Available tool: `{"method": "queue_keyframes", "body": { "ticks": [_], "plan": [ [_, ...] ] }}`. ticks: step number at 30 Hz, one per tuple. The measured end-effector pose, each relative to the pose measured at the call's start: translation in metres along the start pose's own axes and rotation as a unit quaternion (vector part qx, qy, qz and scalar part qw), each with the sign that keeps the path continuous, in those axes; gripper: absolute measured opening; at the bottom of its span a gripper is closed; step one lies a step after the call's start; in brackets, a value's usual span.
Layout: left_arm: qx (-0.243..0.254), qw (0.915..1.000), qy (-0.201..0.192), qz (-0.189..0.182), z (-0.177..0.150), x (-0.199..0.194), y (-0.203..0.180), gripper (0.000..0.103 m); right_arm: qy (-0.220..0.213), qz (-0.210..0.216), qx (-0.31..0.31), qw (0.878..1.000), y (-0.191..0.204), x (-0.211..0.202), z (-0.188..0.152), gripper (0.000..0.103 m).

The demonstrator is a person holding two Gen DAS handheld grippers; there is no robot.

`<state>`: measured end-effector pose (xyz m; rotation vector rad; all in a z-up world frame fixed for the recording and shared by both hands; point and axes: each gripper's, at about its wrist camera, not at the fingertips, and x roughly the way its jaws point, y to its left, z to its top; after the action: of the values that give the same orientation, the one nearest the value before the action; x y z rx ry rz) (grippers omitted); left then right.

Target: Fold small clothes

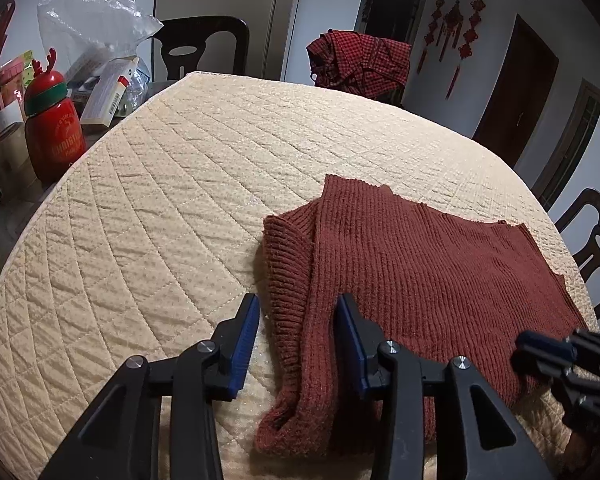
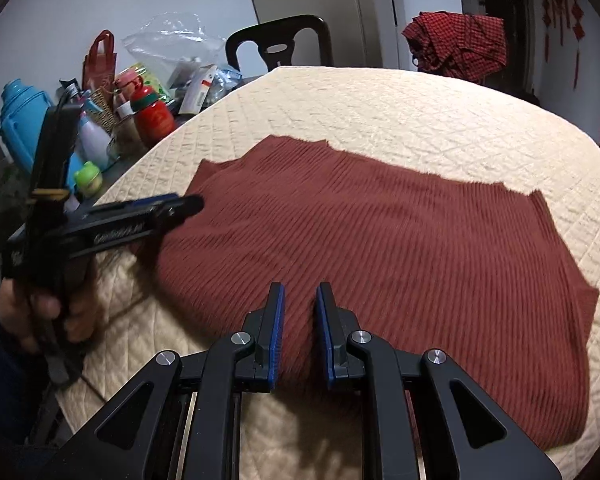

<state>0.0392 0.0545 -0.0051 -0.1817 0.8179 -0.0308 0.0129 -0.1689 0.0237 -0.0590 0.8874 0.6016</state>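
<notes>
Left wrist view shows us our left hand-held gripper (image 1: pixel 298 312) with its jaws apart, straddling the ribbed left edge of the rust knit top (image 1: pixel 412 276) without pinching it. Our right hand-held gripper (image 2: pixel 300 304) hovers over the top's near hem, jaws narrowly apart and clamping nothing. The top lies on the quilted table (image 1: pixel 160 184), toward its right side; its left side is already turned in over the body, so we judge 1 fold made. We still have the right side to bring in and a crosswise fold to finish.
</notes>
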Motion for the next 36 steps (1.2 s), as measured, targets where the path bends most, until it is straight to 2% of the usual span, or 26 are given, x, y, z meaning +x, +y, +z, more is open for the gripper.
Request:
{"method": "queue_keyframes", "body": {
  "ticks": [8, 12, 15, 17, 18, 26, 36],
  "plan": [
    [-0.003, 1.0000, 0.002, -0.004, 0.001, 0.002, 0.003, 0.046, 0.016, 0.023, 0.019, 0.999, 0.000, 0.001, -0.012, 0.016],
    [-0.004, 1.0000, 0.003, -0.006, 0.002, 0.003, 0.004, 0.047, -0.004, 0.030, 0.030, 0.999, -0.004, -0.005, -0.004, 0.016],
    [-0.005, 1.0000, 0.004, -0.008, 0.003, 0.004, 0.005, 0.048, -0.025, 0.022, 0.040, 0.999, -0.010, -0.007, 0.005, 0.016],
    [-0.009, 0.9999, 0.005, -0.012, 0.004, 0.006, 0.007, 0.050, -0.013, 0.004, 0.047, 0.999, -0.018, 0.004, 0.009, 0.016],
    [-0.013, 0.9998, 0.007, -0.015, 0.004, 0.007, 0.009, 0.052, -0.001, -0.002, 0.050, 0.999, -0.021, 0.010, 0.010, 0.016],
    [-0.032, 0.9980, 0.012, -0.054, 0.014, 0.019, 0.018, 0.058, -0.004, 0.013, 0.064, 0.998, -0.028, 0.013, 0.013, 0.016],
    [-0.065, 0.9927, 0.015, -0.101, 0.023, 0.028, 0.019, 0.058, -0.009, 0.021, 0.066, 0.998, -0.030, 0.011, 0.010, 0.016]
  ]
}}
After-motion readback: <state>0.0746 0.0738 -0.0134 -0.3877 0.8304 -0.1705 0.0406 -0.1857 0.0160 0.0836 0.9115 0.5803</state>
